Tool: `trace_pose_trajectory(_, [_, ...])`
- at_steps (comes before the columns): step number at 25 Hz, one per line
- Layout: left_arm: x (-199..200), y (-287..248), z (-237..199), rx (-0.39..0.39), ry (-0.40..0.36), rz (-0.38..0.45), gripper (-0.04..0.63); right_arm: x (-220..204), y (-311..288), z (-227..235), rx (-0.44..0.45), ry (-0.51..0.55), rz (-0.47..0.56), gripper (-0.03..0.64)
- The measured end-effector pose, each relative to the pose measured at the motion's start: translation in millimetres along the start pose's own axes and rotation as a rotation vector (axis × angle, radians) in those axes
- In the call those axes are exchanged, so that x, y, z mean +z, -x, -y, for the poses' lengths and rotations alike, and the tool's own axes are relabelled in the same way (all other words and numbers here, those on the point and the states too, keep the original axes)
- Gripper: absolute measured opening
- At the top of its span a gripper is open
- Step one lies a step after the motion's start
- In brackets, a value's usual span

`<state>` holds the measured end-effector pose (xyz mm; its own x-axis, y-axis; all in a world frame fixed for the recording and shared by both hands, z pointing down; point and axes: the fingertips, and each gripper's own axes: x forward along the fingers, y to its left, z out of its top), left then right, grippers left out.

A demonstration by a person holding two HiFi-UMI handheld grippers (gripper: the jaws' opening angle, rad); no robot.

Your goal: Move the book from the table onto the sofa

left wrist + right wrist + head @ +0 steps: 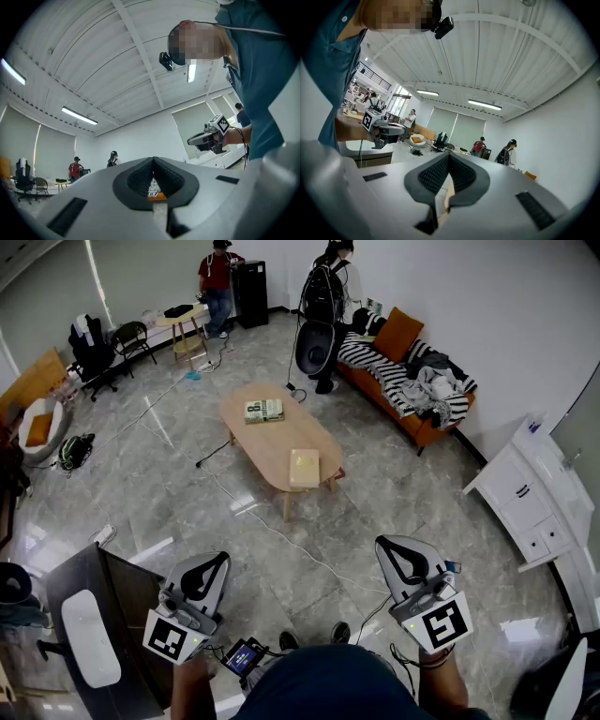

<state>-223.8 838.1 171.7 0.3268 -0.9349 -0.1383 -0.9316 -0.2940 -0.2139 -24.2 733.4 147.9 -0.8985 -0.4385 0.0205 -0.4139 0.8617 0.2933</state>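
Trailing cable (pixel 281 535) before table (pixel 272 442)

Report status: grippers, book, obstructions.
Left gripper, right gripper shut, empty. Far book, near book on table, untouched. Sofa piled with clothes; person standing beside it.

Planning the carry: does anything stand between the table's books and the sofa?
Only bare floor separates table and sofa. A person stands by its far end; a striped blanket and clothes cover the seat.
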Motion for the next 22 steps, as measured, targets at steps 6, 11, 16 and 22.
trace_pose_trajectory(6, [-7, 1, -9, -0.008, 0.007, -0.008, 0.005, -1, -10, -3, -0.002, 0.001, -0.003, 0.012])
trace_pose_trajectory(11, [-12, 3, -14, -0.017, 0.015, -0.009, 0.005, -3, -15, -8, -0.009, -0.005, -0.012, 0.012])
trace_pose_trajectory(16, [-14, 3, -21, -0.022, 0.009, 0.009, 0.005, -6, -21, -12, -0.013, -0.006, -0.023, 0.012])
trace_pose_trajectory(22, [-26, 2, -28, -0.039, 0.023, -0.007, 0.005, -6, -35, -21, 0.014, -0.052, 0.013, 0.013])
